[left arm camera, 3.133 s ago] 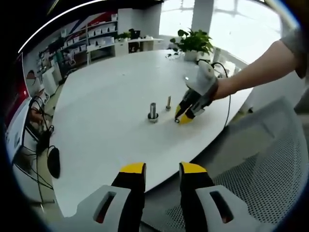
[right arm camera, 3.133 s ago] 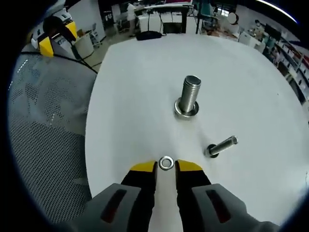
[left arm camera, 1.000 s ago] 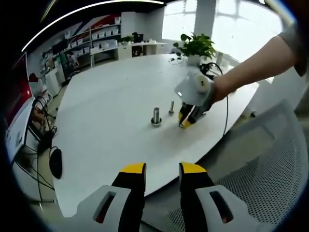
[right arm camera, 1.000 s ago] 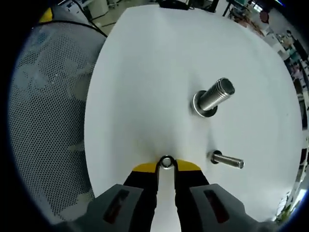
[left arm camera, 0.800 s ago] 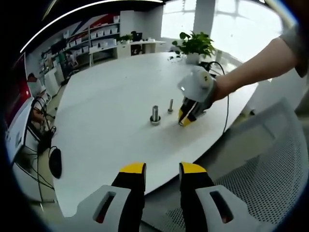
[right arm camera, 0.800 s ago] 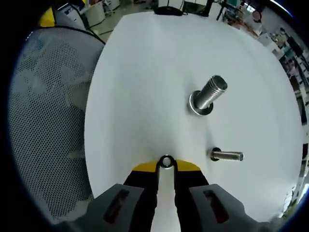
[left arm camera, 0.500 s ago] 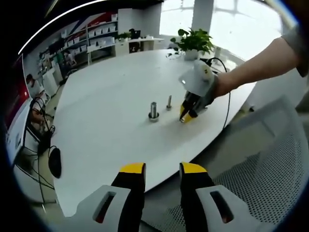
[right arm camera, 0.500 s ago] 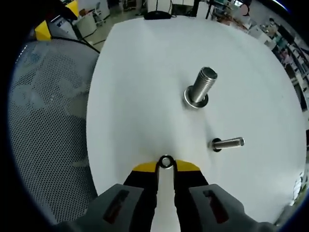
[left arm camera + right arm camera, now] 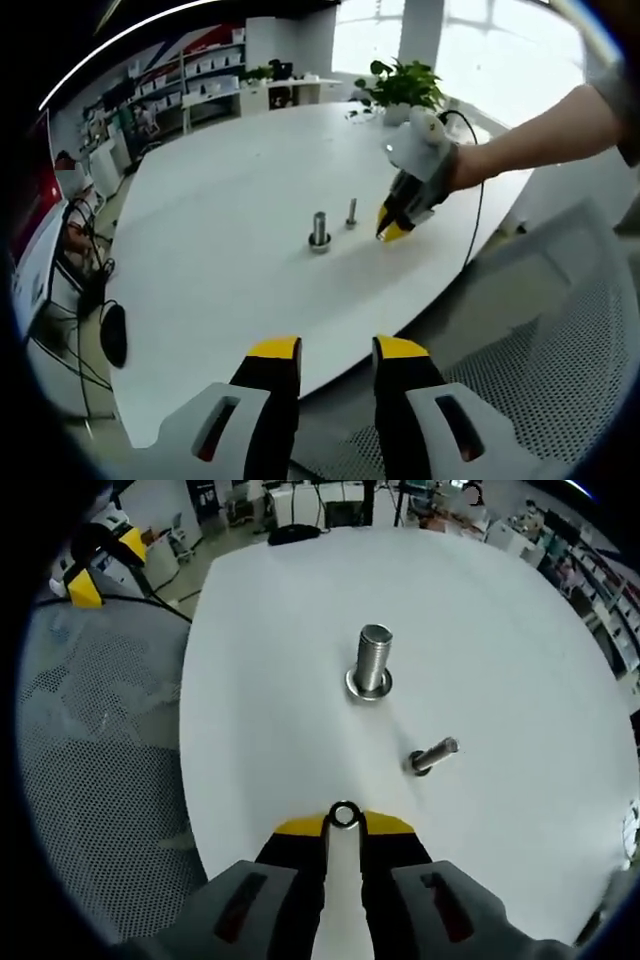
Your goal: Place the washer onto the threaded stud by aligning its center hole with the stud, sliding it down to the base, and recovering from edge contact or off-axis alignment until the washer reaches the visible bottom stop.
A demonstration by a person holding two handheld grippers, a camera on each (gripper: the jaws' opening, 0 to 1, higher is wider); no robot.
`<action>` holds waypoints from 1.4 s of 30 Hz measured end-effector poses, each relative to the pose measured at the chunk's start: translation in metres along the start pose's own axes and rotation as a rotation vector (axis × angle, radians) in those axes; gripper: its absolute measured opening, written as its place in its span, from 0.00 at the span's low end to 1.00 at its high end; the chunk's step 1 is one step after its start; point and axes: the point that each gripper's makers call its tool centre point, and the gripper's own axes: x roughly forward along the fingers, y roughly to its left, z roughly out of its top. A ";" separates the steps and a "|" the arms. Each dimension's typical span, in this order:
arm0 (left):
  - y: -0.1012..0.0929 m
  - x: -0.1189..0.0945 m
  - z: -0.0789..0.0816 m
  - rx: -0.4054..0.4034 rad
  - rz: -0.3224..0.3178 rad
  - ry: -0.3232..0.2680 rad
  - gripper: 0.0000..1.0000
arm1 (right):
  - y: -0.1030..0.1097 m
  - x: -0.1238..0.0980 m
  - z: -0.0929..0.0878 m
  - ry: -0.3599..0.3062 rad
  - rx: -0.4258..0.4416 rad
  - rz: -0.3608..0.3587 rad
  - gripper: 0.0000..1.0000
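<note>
Two bolts stand on the white surface [image 9: 300, 680]: a thick stud [image 9: 372, 660] upright on its wide base, and a thinner bolt [image 9: 432, 756] just beside it, leaning in the right gripper view. The right gripper [image 9: 344, 825] is closed on a small washer [image 9: 344, 814], pinched edge-on between its yellow tips so the center hole shows. The washer sits well short of the stud, held above the surface near the table edge, with the thin bolt lying off to one side between them.

From the left gripper view, that same right gripper [image 9: 392, 226] hangs tilted down just beside the thin bolt [image 9: 351, 212], with the stud [image 9: 319, 231] on the bolt's far side; a person's hand [image 9: 470, 168] and bare forearm carry it. The left gripper [image 9: 336, 352] is held back past the surface edge, far from the stud, its jaws narrowly apart with nothing between them. A mesh chair [image 9: 540, 340] stands beside the surface.
</note>
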 end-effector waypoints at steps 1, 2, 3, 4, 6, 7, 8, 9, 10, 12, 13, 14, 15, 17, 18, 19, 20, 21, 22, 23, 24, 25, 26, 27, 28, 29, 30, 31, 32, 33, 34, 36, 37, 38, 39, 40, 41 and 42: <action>0.000 0.000 0.001 0.000 -0.001 -0.003 0.26 | -0.001 -0.002 0.000 -0.001 0.002 -0.004 0.13; 0.000 -0.001 0.001 0.001 -0.001 -0.007 0.26 | -0.001 -0.004 0.000 -0.002 0.007 -0.005 0.13; 0.000 -0.001 0.001 0.001 0.000 -0.009 0.26 | -0.002 -0.005 0.000 -0.004 0.013 -0.005 0.13; 0.000 -0.001 0.002 0.001 0.000 -0.011 0.26 | -0.003 -0.006 0.000 -0.006 0.018 -0.007 0.13; 0.000 -0.002 0.003 -0.001 0.000 -0.019 0.26 | -0.006 -0.009 -0.001 -0.009 0.023 -0.016 0.13; 0.000 -0.002 0.004 0.000 -0.002 -0.024 0.26 | -0.007 -0.010 -0.002 -0.010 0.025 -0.019 0.13; 0.000 -0.002 0.004 0.001 -0.004 -0.027 0.26 | -0.008 -0.012 -0.002 -0.011 0.028 -0.021 0.13; -0.001 -0.002 0.004 0.001 -0.005 -0.028 0.26 | -0.009 -0.013 -0.002 -0.012 0.029 -0.024 0.13; -0.001 -0.002 0.004 0.002 -0.006 -0.028 0.26 | -0.010 -0.015 -0.002 -0.013 0.031 -0.027 0.13; -0.001 -0.002 0.005 0.002 -0.007 -0.028 0.26 | -0.012 -0.016 -0.002 -0.011 0.031 -0.030 0.13; -0.001 -0.002 0.005 0.002 -0.006 -0.032 0.26 | -0.013 -0.017 -0.002 -0.009 0.029 -0.033 0.13; 0.000 -0.002 0.006 0.000 -0.005 -0.035 0.26 | -0.014 -0.017 -0.002 -0.004 0.025 -0.036 0.13; -0.001 -0.003 0.006 -0.003 -0.004 -0.040 0.26 | -0.016 -0.017 -0.003 0.007 0.014 -0.038 0.13; 0.000 -0.003 0.006 -0.003 -0.002 -0.040 0.26 | -0.019 -0.018 -0.001 0.013 0.006 -0.045 0.13; -0.001 -0.003 0.006 -0.001 -0.003 -0.038 0.26 | -0.019 -0.020 0.000 0.013 0.006 -0.046 0.13; -0.001 -0.002 0.005 0.002 -0.003 -0.036 0.26 | -0.020 -0.021 0.002 0.012 0.005 -0.047 0.13; -0.001 -0.002 0.006 0.004 -0.002 -0.036 0.26 | -0.021 -0.023 0.004 0.011 -0.002 -0.052 0.13; -0.001 -0.002 0.006 0.004 -0.002 -0.039 0.26 | -0.022 -0.025 0.006 0.009 -0.008 -0.057 0.13; 0.000 -0.003 0.007 0.001 -0.001 -0.045 0.26 | -0.023 -0.026 0.007 0.008 -0.009 -0.058 0.13; 0.000 -0.003 0.008 0.001 -0.001 -0.047 0.26 | -0.024 -0.028 0.009 0.004 -0.010 -0.062 0.13; 0.000 -0.004 0.008 0.001 0.000 -0.048 0.26 | -0.027 -0.030 0.010 -0.002 -0.009 -0.068 0.13; 0.000 -0.003 0.008 0.003 0.000 -0.046 0.26 | -0.028 -0.031 0.011 -0.006 -0.008 -0.070 0.13; 0.000 -0.003 0.007 0.007 0.000 -0.041 0.26 | -0.029 -0.033 0.011 -0.008 -0.006 -0.072 0.13; 0.000 -0.003 0.006 0.008 0.002 -0.039 0.26 | -0.030 -0.036 0.012 -0.012 -0.012 -0.077 0.13; 0.000 -0.003 0.006 0.009 0.002 -0.039 0.26 | -0.031 -0.038 0.012 -0.013 -0.017 -0.082 0.13; 0.000 -0.003 0.006 0.008 0.003 -0.039 0.26 | -0.033 -0.039 0.012 -0.012 -0.022 -0.085 0.13; 0.001 -0.003 0.007 0.007 0.006 -0.041 0.26 | -0.036 -0.042 0.012 -0.014 -0.027 -0.091 0.13; 0.001 -0.003 0.007 0.006 0.007 -0.043 0.26 | -0.039 -0.044 0.012 -0.016 -0.027 -0.095 0.13; 0.002 -0.003 0.007 0.005 0.008 -0.045 0.26 | -0.044 -0.046 0.012 -0.017 -0.022 -0.101 0.13; 0.002 -0.004 0.008 0.006 0.010 -0.047 0.26 | -0.047 -0.047 0.012 -0.018 -0.017 -0.105 0.13; 0.002 -0.004 0.008 0.008 0.011 -0.048 0.26 | -0.050 -0.048 0.013 -0.024 -0.010 -0.108 0.13; 0.002 -0.004 0.008 0.011 0.012 -0.051 0.26 | -0.057 -0.052 0.015 -0.033 0.008 -0.115 0.13; 0.002 -0.004 0.009 0.011 0.012 -0.055 0.26 | -0.058 -0.053 0.017 -0.038 0.013 -0.116 0.13; 0.002 -0.004 0.010 0.010 0.011 -0.058 0.26 | -0.060 -0.053 0.019 -0.047 0.015 -0.115 0.13; 0.002 -0.004 0.010 0.010 0.011 -0.061 0.27 | -0.060 -0.053 0.021 -0.051 0.015 -0.113 0.13; 0.002 -0.004 0.011 0.011 0.013 -0.063 0.27 | -0.058 -0.052 0.025 -0.061 0.011 -0.103 0.13; 0.003 -0.004 0.011 0.012 0.015 -0.064 0.27 | -0.057 -0.052 0.028 -0.063 0.006 -0.104 0.13; 0.003 -0.005 0.011 0.012 0.017 -0.067 0.27 | -0.056 -0.049 0.032 -0.064 -0.007 -0.103 0.13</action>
